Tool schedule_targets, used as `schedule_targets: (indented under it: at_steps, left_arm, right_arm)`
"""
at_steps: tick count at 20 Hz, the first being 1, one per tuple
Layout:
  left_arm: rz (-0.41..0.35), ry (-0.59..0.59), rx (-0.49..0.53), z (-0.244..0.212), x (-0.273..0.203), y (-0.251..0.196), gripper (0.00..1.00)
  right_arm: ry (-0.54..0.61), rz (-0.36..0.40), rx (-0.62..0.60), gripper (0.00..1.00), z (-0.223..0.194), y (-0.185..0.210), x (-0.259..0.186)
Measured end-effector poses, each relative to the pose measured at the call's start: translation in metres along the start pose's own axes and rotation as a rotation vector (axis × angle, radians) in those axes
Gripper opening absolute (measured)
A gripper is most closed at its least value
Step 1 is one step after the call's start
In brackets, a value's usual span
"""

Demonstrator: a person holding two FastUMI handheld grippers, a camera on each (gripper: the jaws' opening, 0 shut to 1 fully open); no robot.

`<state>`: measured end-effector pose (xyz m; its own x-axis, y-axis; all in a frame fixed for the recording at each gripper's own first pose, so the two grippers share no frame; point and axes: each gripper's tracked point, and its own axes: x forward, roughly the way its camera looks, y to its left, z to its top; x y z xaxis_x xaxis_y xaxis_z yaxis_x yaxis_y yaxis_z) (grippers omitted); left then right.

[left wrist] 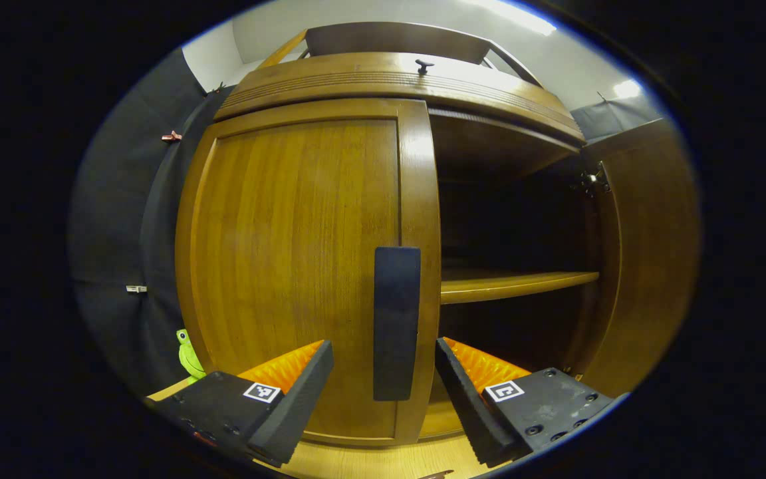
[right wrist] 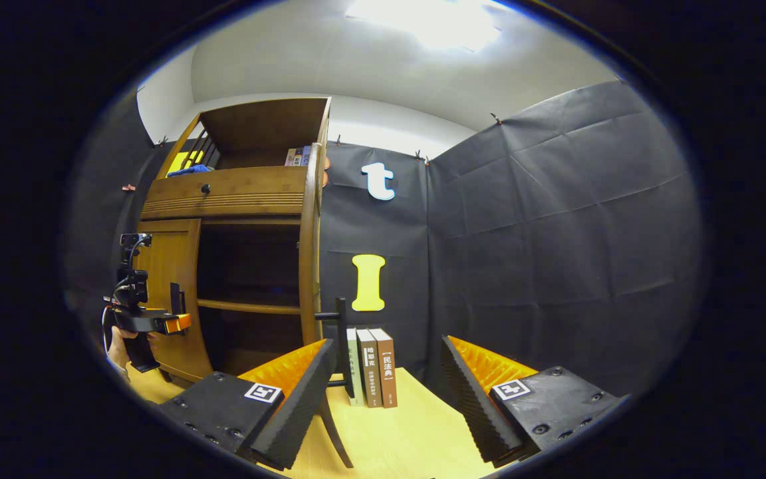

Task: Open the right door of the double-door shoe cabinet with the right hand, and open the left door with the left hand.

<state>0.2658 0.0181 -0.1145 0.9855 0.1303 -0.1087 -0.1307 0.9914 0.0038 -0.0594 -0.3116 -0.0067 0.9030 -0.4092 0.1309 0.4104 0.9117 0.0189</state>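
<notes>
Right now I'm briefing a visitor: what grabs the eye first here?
The wooden shoe cabinet: its left door is shut, its right door swung open on a dark interior with one shelf. The open left hand-held gripper flanks the left door's dark handle.

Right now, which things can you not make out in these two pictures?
- Left gripper view: the upper compartment interior is too dark to tell its contents.
- Left gripper view: the green toy is cut off by the left door.
- Right gripper view: the shelf books are too small to identify.
</notes>
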Motion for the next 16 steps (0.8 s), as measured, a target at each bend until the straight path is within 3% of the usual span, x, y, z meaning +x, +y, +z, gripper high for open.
schedule_targets:
  at_steps: [3,5,6,8,9,12,16]
  left_arm:
    - [0.014,0.003,-0.028,-0.002,0.012,0.005,0.95]
    - [-0.050,-0.008,-0.066,-0.001,0.013,-0.006,0.73]
    - [-0.058,-0.011,-0.085,0.001,0.013,-0.008,0.62]
    - [-0.038,-0.004,-0.062,-0.001,0.010,-0.005,0.40]
    - [-0.027,0.001,-0.051,-0.001,0.011,-0.006,0.36]
    - [-0.035,0.016,-0.046,-0.003,0.007,-0.006,0.31]
    - [-0.067,0.021,-0.038,-0.001,-0.011,-0.005,0.34]
  right_arm:
    - [0.002,-0.036,-0.033,0.98,-0.002,-0.012,-0.005]
    - [0.014,-0.039,-0.037,0.98,-0.004,-0.013,-0.006]
    - [0.021,-0.037,-0.038,0.92,-0.006,-0.013,-0.007]
    - [0.045,-0.034,-0.028,0.90,-0.011,-0.014,-0.008]
    - [0.061,-0.029,-0.019,0.90,-0.015,-0.014,-0.009]
    - [0.096,-0.025,-0.006,0.91,-0.019,-0.013,-0.012]
    - [0.105,-0.028,-0.016,0.91,-0.016,-0.012,-0.020]
